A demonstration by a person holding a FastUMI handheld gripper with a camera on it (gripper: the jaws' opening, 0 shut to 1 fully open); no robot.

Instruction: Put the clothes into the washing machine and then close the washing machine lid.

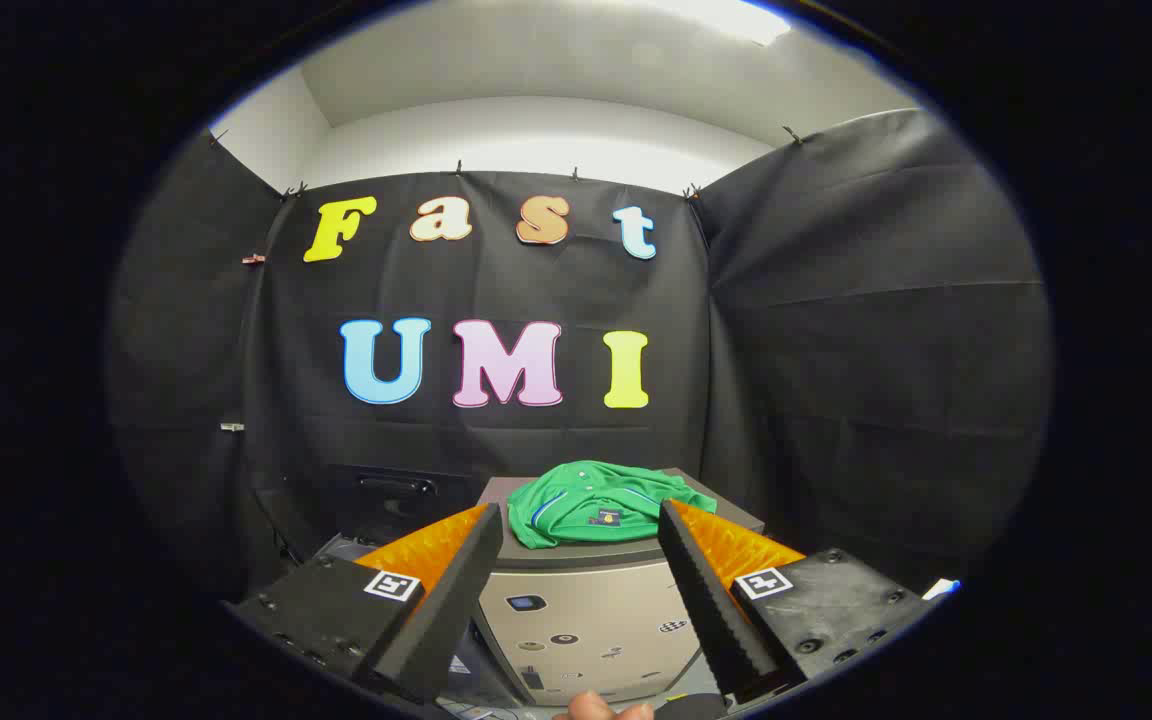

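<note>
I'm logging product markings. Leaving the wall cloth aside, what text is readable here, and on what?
Green shirt badge: too small to read.
Beige box front stickers: blurred, unreadable.
Gripper square markers: patterns, no words; jaws open, shirt just beyond them.

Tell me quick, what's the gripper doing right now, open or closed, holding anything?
Gripper: open, jaws spread wide, holding nothing; the green shirt lies just ahead of them on the beige box.
</note>
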